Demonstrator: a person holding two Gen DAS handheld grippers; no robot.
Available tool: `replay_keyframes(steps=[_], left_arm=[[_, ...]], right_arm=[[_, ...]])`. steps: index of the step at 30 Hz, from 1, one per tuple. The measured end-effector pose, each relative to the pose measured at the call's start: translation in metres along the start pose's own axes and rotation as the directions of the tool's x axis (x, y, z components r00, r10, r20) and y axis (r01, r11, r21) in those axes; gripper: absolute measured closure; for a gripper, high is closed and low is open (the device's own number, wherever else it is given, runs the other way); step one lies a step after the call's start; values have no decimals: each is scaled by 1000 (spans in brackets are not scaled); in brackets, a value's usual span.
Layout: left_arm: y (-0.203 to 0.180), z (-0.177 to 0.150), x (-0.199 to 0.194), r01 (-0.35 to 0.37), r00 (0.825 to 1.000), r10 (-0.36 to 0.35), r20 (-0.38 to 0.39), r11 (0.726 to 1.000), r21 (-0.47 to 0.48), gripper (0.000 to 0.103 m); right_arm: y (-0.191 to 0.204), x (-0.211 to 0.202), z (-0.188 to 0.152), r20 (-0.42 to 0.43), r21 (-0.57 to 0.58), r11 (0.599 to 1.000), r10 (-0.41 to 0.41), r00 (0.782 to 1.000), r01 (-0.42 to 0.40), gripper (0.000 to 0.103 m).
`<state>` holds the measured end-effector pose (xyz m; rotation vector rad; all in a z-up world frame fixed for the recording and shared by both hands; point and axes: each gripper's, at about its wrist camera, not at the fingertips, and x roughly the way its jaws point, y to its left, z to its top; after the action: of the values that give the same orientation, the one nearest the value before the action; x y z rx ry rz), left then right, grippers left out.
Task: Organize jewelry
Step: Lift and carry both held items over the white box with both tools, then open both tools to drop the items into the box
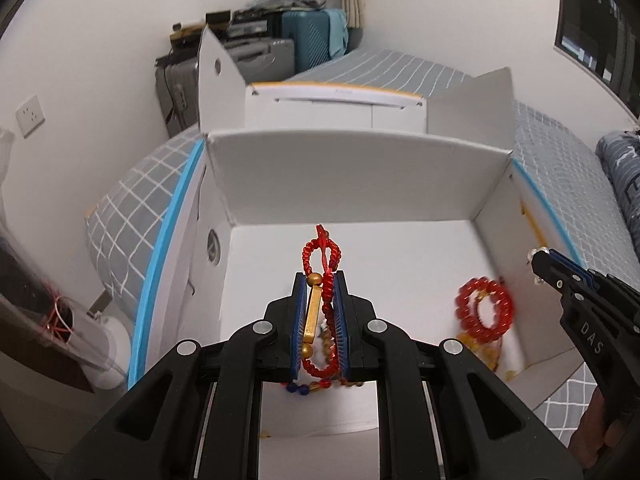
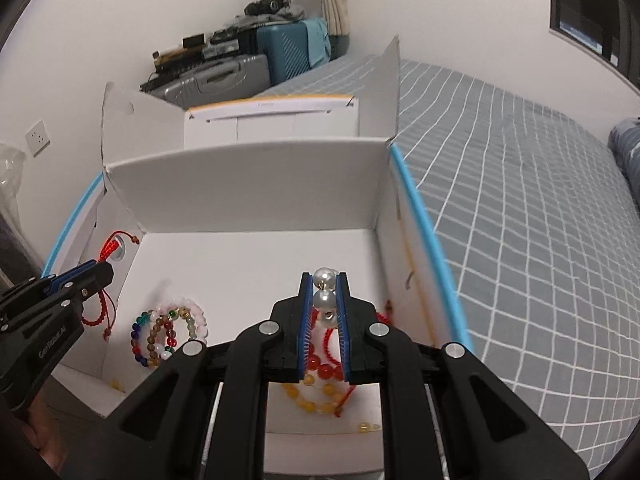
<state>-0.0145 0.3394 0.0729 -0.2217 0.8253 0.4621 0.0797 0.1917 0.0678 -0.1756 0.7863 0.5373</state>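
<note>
My left gripper (image 1: 319, 276) is shut on a red braided cord bracelet (image 1: 322, 254) with a gold bar and gold beads, held above the open white box (image 1: 352, 168). My right gripper (image 2: 324, 276) is shut on a string of white pearls (image 2: 325, 278), also over the white box (image 2: 248, 184). On the box floor lie a red bead bracelet (image 1: 485, 307), several multicoloured bead bracelets (image 2: 168, 332), and yellow and red beads (image 2: 316, 384) under the right gripper. The right gripper (image 1: 538, 264) shows at the right edge of the left view; the left gripper (image 2: 105, 270) shows at the left of the right view.
The box sits on a bed with a grey checked sheet (image 2: 520, 220). A second white box (image 2: 272, 120) stands behind it with raised flaps. Suitcases (image 2: 280, 52) and clutter are stacked against the far wall. A wall socket (image 2: 38, 138) is at the left.
</note>
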Motion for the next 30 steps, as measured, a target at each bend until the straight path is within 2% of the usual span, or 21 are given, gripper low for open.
replay_keyframes(steps=[10,17,19,21,23,24,26,28,30], left_arm=[[11,-1,18,-8,999,7,-46,1000,-12,89],[11,-1,20,-9,999,9,-50,1000,-11,86],[10,-1,20,-10,999,10,-51,1000,-5,84],[10,-1,18,-9,999,8,-44,1000,-6,72],[10,-1,14,-4,999,4,-32,1000,-7,59],[10,-1,12,-5,1000,5,-24,1000,-7,55],[9,-3,3,-4,1000,4,-3,1000,1,54],[9,-6,-8,8,1000,-8,22,1000,1,46],[8,-10,-20,16,999,-16,50,1000,1,38]], right_arm=[[9,26,-4,-83,-10,1000,-10,996,9,92],[13,32,-6,-100,-22,1000,-11,995,8,92],[12,31,-6,-96,-24,1000,-7,995,5,92],[13,29,-7,-92,-30,1000,-6,996,3,90],[13,25,-7,-74,-34,999,3,997,-6,80],[13,22,-7,-61,-33,999,4,998,-6,69],[13,13,-7,-29,-29,1000,5,1000,-6,57],[12,0,-9,16,-27,1000,6,1000,-6,40],[10,-15,-10,58,-22,1000,7,998,-5,31]])
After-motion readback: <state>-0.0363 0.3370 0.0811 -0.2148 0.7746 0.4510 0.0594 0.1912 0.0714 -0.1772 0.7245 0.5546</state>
